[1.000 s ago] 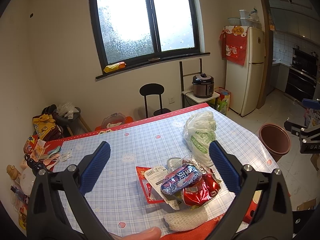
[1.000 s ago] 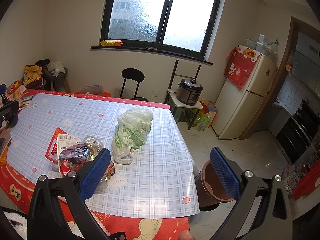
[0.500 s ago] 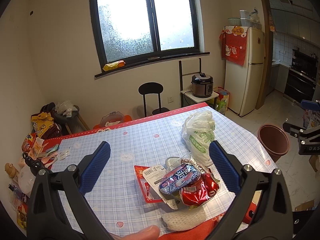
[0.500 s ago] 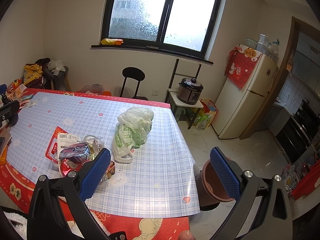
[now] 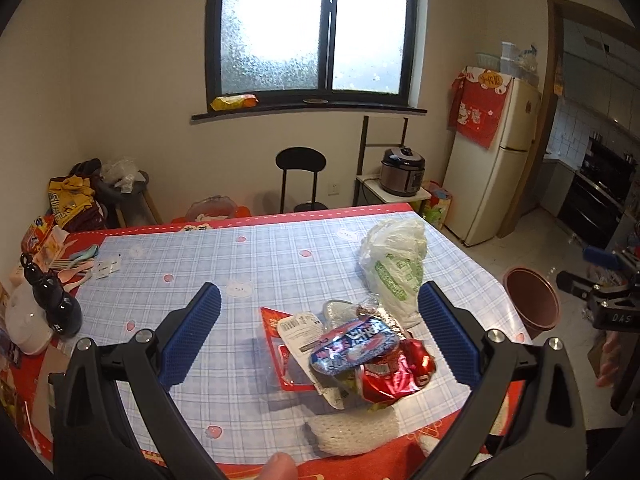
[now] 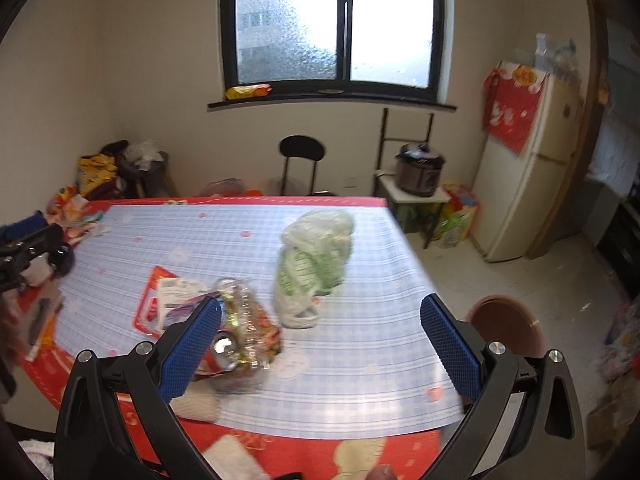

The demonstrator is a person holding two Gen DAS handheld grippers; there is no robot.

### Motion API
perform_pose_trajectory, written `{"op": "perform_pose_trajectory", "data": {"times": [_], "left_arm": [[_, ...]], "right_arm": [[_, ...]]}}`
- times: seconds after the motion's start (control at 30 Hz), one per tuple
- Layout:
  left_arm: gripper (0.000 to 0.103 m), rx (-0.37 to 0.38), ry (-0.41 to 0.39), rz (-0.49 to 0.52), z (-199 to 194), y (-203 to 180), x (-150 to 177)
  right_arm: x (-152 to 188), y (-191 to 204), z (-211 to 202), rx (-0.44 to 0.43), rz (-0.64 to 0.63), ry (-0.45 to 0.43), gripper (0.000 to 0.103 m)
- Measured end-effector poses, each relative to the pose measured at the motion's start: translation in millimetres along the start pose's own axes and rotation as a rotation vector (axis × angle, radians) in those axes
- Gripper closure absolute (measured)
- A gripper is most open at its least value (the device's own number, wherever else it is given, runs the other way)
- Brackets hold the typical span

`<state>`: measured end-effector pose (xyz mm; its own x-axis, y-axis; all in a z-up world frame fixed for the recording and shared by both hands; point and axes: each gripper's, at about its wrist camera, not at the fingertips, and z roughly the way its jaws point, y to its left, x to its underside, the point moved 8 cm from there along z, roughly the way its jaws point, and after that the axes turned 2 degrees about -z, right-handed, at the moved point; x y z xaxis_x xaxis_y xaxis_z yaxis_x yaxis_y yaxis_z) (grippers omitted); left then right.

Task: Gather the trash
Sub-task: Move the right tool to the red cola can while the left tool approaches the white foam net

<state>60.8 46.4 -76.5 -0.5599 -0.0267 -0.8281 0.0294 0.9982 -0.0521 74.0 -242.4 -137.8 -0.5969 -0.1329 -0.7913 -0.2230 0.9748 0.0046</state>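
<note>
Nothing is collected yet: both your left claw [image 5: 318, 342] and right claw [image 6: 320, 342] gape empty, the crumpled foil wrapper heap [image 5: 360, 356] at 6 o'clock and the knotted white plastic bag [image 5: 394, 268] at 3 o'clock lie on the blue-checked worktop [image 5: 248, 272], and the brown plastic bin [image 6: 506, 326] waits on the floor.

Beyond the jaws, a bright frosted window [image 5: 316, 28] fills the cream wall; a black chair [image 5: 301, 178] below, a fridge [image 5: 494, 160] rightward.

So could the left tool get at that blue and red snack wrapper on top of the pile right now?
Probably yes. The left tool is open, and the snack wrapper lies on top of the trash pile, ahead between its fingers. Nothing covers it, and the white plastic bag stands behind, clear of the approach.
</note>
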Motion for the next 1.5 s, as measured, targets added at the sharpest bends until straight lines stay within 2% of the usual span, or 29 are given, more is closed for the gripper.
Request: {"op": "perform_pose_trajectory", "data": {"times": [0.1,0.3,0.4,0.7,0.77,0.83,1.1,1.3,1.37,1.5], "left_arm": [[0.005,-0.033,0.030,-0.002,9,14,17],[0.005,-0.029,0.127,-0.046,26,40,61],[0.006,-0.033,0.168,-0.061,32,51,82],[0.007,0.001,0.210,-0.132,45,66,126],[0.012,0.018,0.233,-0.127,51,64,136],[0.021,0.040,0.271,-0.127,59,62,148],[0.028,0.200,0.415,-0.168,98,34,188],[0.033,0.267,0.518,-0.229,131,17,217],[0.033,0.281,0.535,-0.246,136,14,223],[0.034,0.291,0.531,-0.259,140,16,224]], "right_arm": [[14,19,19,-0.050,-0.016,0.037,0.005],[39,58,54,-0.125,-0.052,0.157,0.005],[45,73,65,-0.115,-0.081,0.185,0.005],[60,95,81,-0.113,-0.112,0.233,0.005],[70,99,86,-0.116,-0.112,0.259,0.005],[79,99,89,-0.118,-0.102,0.283,0.005],[90,85,91,-0.109,-0.029,0.287,0.005],[87,91,98,-0.172,0.010,0.280,0.005],[87,93,102,-0.183,0.010,0.282,0.009],[87,96,115,-0.209,0.050,0.315,0.025]]}}
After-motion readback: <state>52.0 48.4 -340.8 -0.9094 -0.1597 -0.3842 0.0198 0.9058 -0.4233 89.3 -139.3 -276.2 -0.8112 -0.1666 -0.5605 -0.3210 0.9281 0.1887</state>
